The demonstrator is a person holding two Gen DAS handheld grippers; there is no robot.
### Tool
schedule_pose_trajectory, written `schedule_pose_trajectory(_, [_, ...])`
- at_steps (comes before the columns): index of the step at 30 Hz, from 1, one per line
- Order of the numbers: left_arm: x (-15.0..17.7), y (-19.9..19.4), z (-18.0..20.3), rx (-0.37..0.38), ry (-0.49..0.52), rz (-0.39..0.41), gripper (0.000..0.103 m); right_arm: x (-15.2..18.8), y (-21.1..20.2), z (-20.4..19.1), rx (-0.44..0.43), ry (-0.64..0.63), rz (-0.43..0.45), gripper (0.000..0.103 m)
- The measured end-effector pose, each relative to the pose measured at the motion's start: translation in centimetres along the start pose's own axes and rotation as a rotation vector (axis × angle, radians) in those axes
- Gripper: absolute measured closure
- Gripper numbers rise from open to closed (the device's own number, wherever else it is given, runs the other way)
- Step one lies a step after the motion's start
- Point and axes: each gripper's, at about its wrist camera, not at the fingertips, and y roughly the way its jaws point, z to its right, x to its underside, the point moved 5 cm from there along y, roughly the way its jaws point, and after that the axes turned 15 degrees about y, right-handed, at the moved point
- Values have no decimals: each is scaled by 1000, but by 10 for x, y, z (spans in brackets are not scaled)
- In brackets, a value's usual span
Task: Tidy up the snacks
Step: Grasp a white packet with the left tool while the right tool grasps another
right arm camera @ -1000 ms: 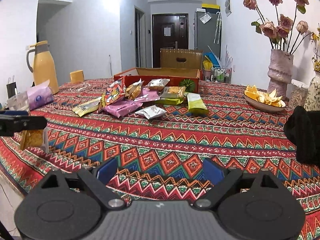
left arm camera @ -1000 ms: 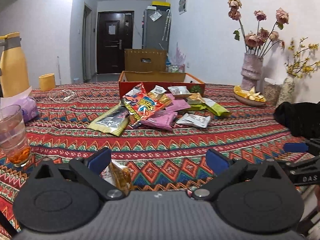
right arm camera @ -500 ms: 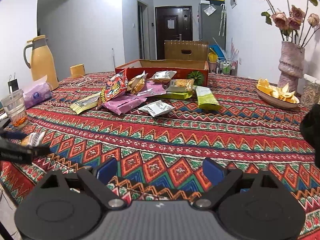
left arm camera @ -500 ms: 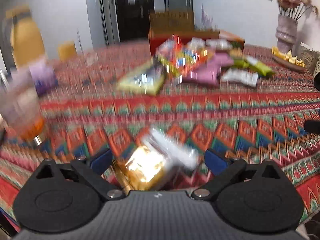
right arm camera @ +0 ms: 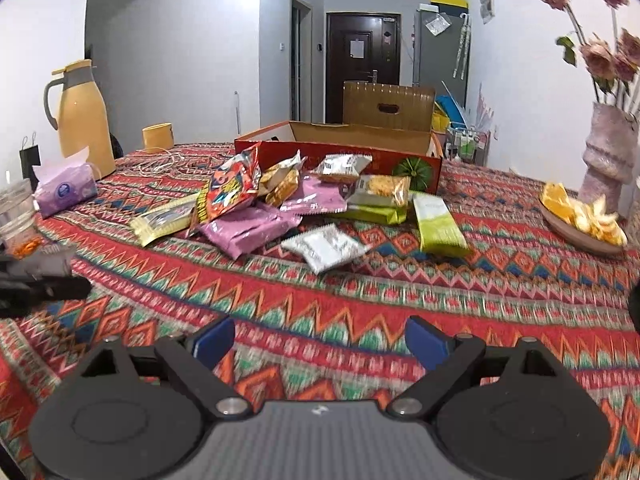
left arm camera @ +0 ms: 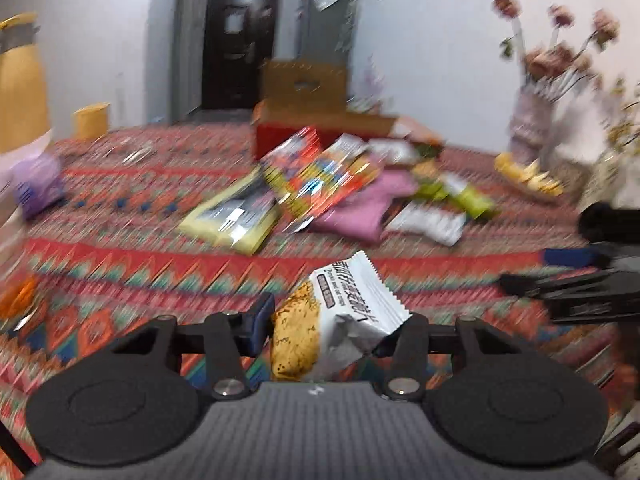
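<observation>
My left gripper (left arm camera: 326,330) is shut on a white snack packet with a golden cracker picture (left arm camera: 336,324) and holds it above the patterned tablecloth. A pile of several snack packets (left arm camera: 320,192) lies ahead in front of an open red cardboard box (left arm camera: 320,128). My right gripper (right arm camera: 320,340) is open and empty over the tablecloth; the pile (right arm camera: 296,208) and the red box (right arm camera: 344,152) lie ahead of it. The left gripper shows at the left edge of the right wrist view (right arm camera: 36,284).
A yellow thermos (right arm camera: 80,116), a yellow cup (right arm camera: 158,136), a purple tissue pack (right arm camera: 64,192) and a glass (right arm camera: 18,220) stand at the left. A bowl of orange peel (right arm camera: 580,216) and a flower vase (right arm camera: 608,152) stand at the right.
My left gripper has closed on the white cracker packet, lifted it off the tablecloth and swung towards the pile. My right gripper has moved forward a little, still open.
</observation>
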Motion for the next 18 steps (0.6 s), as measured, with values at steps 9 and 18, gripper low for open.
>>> schedule_pose_trajectory(9, [-36,55,1,100,17,9,56,-50,96,1,8,-76,-51,13])
schedule_pose_trajectory(18, [-33,84,-3,88,-4,-59,56,-56,140,-3,-36,-87,-103,31])
